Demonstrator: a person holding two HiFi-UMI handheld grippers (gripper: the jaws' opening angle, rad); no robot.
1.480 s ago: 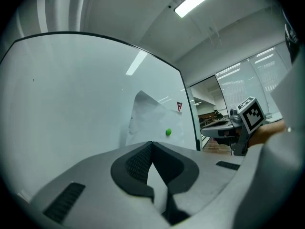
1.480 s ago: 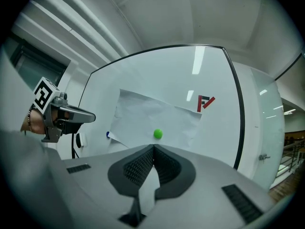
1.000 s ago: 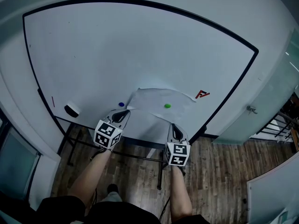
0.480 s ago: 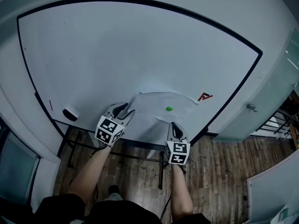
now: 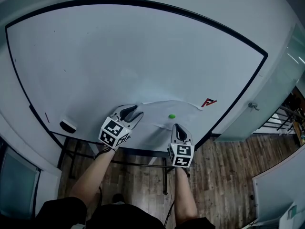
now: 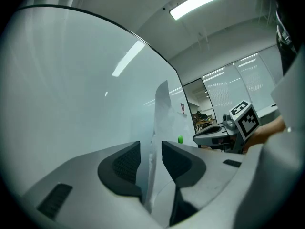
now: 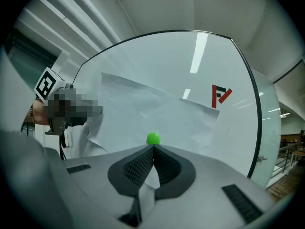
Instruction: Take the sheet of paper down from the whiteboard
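A white sheet of paper (image 5: 159,110) hangs crumpled on the whiteboard (image 5: 119,56), pinned by a green magnet (image 5: 171,116). My right gripper (image 5: 177,128) is shut on the sheet's lower edge just below that magnet (image 7: 153,138); the paper (image 7: 152,109) passes between its closed pads. At the sheet's left edge my left gripper (image 5: 132,112) has just been opening. In the left gripper view the paper's edge (image 6: 162,109) stands between the spread jaws (image 6: 151,149), and the pads do not press on it.
A red logo (image 5: 208,102) is on the board right of the sheet. An eraser (image 5: 67,126) sits at the board's lower left. Below the board are its metal stand and a wooden floor (image 5: 224,175). A glass partition (image 5: 267,109) stands at the right.
The left gripper's jaws have opened and it has moved a little right onto the sheet's left edge. The blue magnet seen beside it a second ago no longer shows. The right gripper stays shut.
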